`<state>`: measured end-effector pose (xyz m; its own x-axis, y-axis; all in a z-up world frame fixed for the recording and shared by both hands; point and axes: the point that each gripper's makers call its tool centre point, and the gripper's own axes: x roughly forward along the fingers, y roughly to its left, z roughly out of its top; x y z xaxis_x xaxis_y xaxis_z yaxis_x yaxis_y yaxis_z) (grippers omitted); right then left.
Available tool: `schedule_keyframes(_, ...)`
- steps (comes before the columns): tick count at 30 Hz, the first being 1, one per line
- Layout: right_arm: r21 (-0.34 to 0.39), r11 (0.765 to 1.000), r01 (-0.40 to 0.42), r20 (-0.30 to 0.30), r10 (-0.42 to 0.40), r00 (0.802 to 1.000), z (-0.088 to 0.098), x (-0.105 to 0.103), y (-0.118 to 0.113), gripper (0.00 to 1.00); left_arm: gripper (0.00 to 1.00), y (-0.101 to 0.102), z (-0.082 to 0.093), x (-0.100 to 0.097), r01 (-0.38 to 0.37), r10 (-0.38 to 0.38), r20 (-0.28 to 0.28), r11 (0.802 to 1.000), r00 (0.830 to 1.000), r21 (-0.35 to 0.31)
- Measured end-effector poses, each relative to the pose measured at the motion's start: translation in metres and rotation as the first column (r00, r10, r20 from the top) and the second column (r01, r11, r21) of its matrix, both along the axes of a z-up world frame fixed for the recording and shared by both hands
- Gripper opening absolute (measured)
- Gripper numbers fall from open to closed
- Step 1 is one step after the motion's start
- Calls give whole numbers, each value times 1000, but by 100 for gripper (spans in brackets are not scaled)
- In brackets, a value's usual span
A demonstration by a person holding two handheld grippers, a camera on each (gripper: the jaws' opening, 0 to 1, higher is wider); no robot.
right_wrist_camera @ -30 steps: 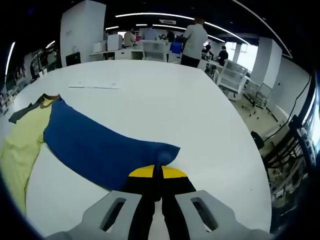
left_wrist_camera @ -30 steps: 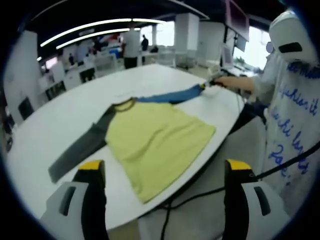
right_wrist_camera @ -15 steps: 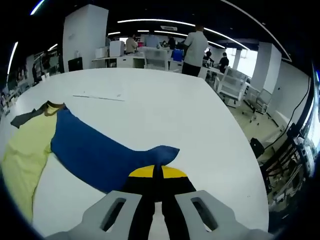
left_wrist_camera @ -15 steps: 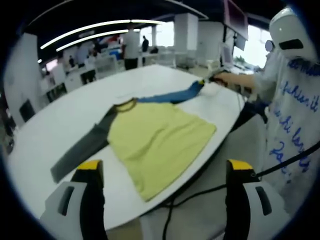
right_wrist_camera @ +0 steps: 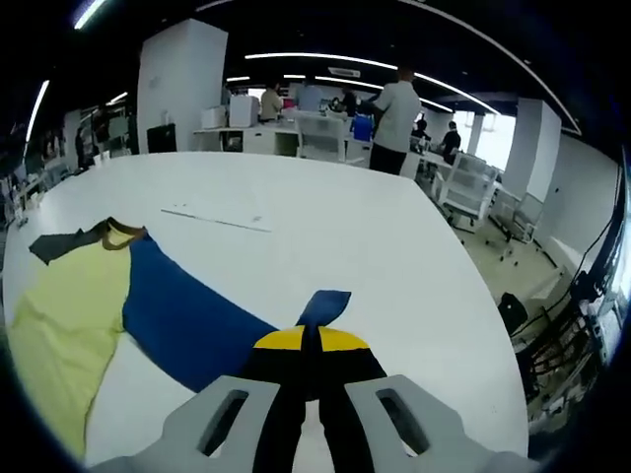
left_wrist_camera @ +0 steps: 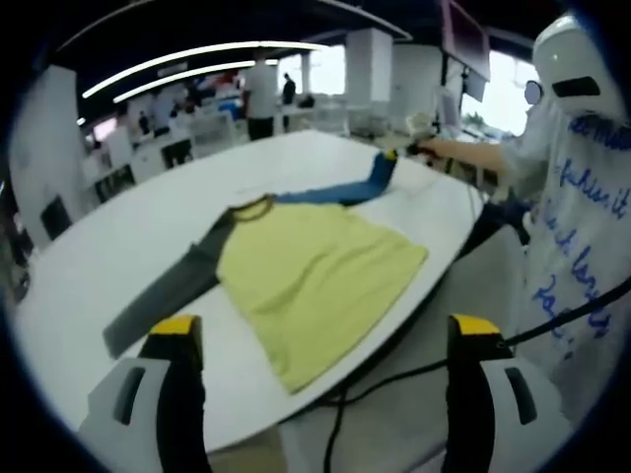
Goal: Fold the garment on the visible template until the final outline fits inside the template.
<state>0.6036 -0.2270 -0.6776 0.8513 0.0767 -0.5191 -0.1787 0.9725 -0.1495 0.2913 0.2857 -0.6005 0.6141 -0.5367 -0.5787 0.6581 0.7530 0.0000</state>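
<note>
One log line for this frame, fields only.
left gripper: open, off table edge | right gripper: shut on blue sleeve, cuff lifted | shirt: flat on table, grey sleeve out, unfolded

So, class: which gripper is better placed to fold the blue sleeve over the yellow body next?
Right. The right gripper is shut on the blue sleeve, its end lifted. The left gripper is open, back from the table, holding nothing.

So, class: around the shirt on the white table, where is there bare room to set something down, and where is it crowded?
The white table lies bare beyond the lifted blue sleeve, apart from a thin strip, and beyond the grey sleeve. It is crowded at the near edge, where the yellow shirt body reaches the rim, and at the right gripper, shut on the sleeve cuff.
</note>
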Motion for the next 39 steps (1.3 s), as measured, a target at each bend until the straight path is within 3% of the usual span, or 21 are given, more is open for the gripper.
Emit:
schedule_keyframes(18,30,993,-118,91,115,989,47,14,62,3,99,7,3,-1,-9,10,27,1000,1000,-10)
schedule_keyframes(31,58,981,-186,140,177,974,68,25,115,3,99,16,1,-4,-10,10,27,1000,1000,-17)
schedule_keyframes(39,67,975,-214,166,200,966,78,30,133,3,99,20,4,-4,-5,6,38,1000,999,-21)
